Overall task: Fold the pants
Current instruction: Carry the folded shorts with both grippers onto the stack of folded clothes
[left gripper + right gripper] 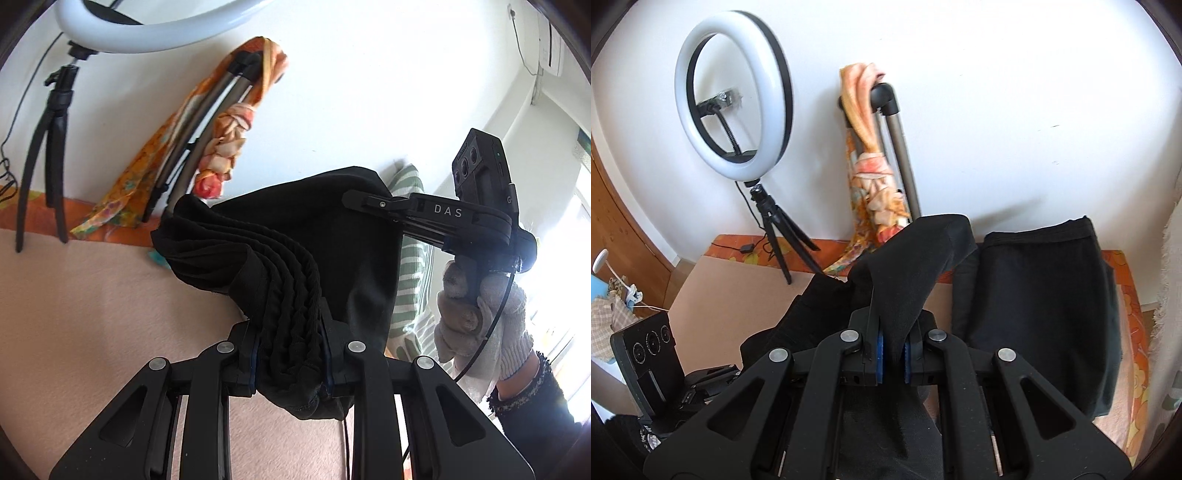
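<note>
Clearly both grippers have the black pants (295, 236) lifted off the pink-covered bed (92, 302): the left gripper (291, 354) is clamped on a thick bunch of gathered, ribbed cloth, probably the waistband, and the right gripper (893, 356) is pinched shut on a thinner flat fold that rises ahead of it. In the left wrist view the right gripper (356, 199) bites the far upper edge of the same garment, held by a white-gloved hand (484, 314), so the pants hang slack between the two tools. To do this step well, I would draw the grippers apart until the held edge runs straight, let the loose cloth hang clear, then lower it so the bottom touches first and lay the rest flat without creases; the bunching in the left gripper suggests uneven layers that may need smoothing afterwards. Beyond the right gripper another dark folded garment (1041, 306) lies on the bed, near enough that the landing spot should be kept to its left. Farther back, a ring light (733, 99) on a small tripod (779, 236) stands by the wall, and a flowered orange cloth (875, 177) hangs over a grey folded frame (901, 155); a wide swing could catch either.
</note>
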### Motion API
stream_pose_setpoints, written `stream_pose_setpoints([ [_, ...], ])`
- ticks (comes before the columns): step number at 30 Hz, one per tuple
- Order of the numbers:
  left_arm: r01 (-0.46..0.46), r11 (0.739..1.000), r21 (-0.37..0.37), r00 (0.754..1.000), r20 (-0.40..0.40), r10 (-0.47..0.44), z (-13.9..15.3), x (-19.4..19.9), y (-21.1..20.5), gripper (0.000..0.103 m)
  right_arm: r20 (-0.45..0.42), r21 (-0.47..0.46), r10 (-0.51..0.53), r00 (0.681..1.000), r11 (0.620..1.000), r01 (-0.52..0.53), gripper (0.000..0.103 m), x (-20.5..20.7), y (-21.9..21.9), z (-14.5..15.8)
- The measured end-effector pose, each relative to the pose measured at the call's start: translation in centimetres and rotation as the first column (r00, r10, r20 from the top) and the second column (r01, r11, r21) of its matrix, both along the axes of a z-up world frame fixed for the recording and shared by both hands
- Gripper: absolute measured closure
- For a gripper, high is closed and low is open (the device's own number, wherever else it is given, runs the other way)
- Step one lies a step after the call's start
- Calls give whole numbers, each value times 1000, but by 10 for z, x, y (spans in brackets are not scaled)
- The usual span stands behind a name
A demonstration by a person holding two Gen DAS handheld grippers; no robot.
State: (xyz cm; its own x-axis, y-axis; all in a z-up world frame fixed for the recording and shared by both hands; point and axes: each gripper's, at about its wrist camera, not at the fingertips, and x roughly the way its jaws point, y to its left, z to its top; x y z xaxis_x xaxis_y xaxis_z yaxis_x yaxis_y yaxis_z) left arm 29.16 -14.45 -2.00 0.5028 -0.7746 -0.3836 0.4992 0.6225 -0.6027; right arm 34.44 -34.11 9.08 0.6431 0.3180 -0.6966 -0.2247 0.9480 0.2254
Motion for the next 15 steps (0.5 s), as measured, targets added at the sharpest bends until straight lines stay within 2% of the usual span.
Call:
stream_pose_setpoints([
  [5,50,999,-7,998,49,-49,10,10,-58,81,31,-61,-49,998,997,51,95,9,-56,10],
  [9,52,998,-27,997,66,-51,10,24,-91,81,62,-98,-61,996,993,67,95,26,-91,17],
  [12,36,999,-35,997,75,-34,3,36,-108,81,70,-136,-64,995,988,73,95,42,-112,13],
  [15,28,999,-45,999,41,-26,-12,51,-121,81,54,-158,-78,995,984,86,95,64,-126,4],
])
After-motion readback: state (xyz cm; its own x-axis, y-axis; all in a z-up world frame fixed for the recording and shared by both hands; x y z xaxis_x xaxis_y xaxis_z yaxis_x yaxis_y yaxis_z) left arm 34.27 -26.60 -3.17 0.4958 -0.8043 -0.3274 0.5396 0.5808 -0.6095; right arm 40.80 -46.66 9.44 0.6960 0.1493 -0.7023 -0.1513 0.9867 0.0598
